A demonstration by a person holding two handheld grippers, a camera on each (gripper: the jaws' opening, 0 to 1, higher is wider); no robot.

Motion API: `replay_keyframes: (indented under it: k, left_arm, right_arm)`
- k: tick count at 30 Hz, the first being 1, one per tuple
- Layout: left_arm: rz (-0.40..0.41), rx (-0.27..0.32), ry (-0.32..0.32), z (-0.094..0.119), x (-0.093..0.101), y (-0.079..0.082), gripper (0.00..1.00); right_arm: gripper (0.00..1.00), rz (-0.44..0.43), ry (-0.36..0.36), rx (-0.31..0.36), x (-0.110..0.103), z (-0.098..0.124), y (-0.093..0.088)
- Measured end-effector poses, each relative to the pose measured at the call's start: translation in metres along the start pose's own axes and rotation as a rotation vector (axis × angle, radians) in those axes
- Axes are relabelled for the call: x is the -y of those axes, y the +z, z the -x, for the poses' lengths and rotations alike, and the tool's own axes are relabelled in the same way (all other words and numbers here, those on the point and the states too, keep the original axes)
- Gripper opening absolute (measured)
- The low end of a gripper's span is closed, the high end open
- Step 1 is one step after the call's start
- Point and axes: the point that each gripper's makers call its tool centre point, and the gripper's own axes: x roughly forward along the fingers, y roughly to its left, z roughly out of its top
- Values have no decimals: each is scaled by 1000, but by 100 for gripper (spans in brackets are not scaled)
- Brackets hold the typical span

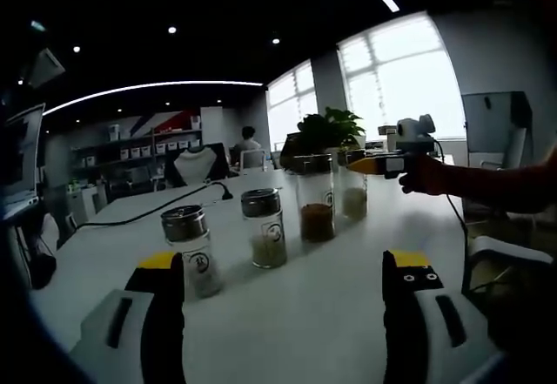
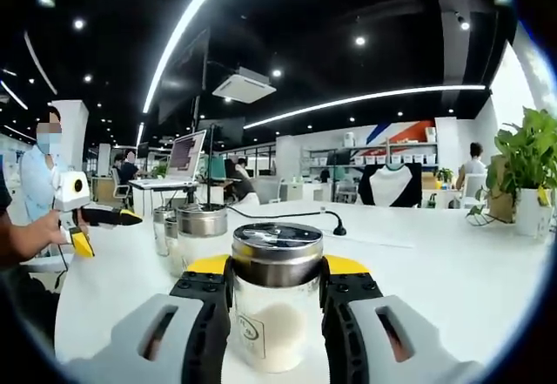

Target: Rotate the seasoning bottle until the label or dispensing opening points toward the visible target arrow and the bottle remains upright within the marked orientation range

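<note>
Several glass seasoning bottles with metal lids stand upright in a row on the white table (image 1: 305,314). The farthest bottle (image 1: 354,194), holding pale powder, has my right gripper (image 1: 367,165) closed around its top. In the right gripper view this bottle (image 2: 277,306) sits between the two black jaws of the right gripper (image 2: 277,267), with a small label (image 2: 252,332) low on its left side. My left gripper (image 1: 283,266) is open over bare table, just in front of the nearest bottle (image 1: 196,249). It shows as the left gripper (image 2: 104,230) beside the other bottles (image 2: 202,232).
A black cable (image 1: 165,210) lies across the table behind the row. A potted plant (image 1: 331,131) stands at the far end, and a second plant (image 2: 526,171) is at the right. A white chair (image 1: 500,253) sits by the table edge. People sit and stand at other desks.
</note>
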Motion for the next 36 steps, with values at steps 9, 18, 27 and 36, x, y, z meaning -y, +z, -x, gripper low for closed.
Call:
replay_keyframes:
  k: [9,18,27,36]
  left_arm:
    - [-3,-3,0,0,1,-1,100]
    - [1,-10,11,-1,-4,-3,100]
    - [16,6,16,0,-5,-2,100]
    - [29,14,21,4,-6,-2,100]
  right_arm:
    - [38,4,8,3,-2,-1,0]
    - [54,23,-60,-14,-4,10,-7]
    - [61,2,-142,13,-18,37,-11]
    - [71,42,-169,-11,-40,52,-23]
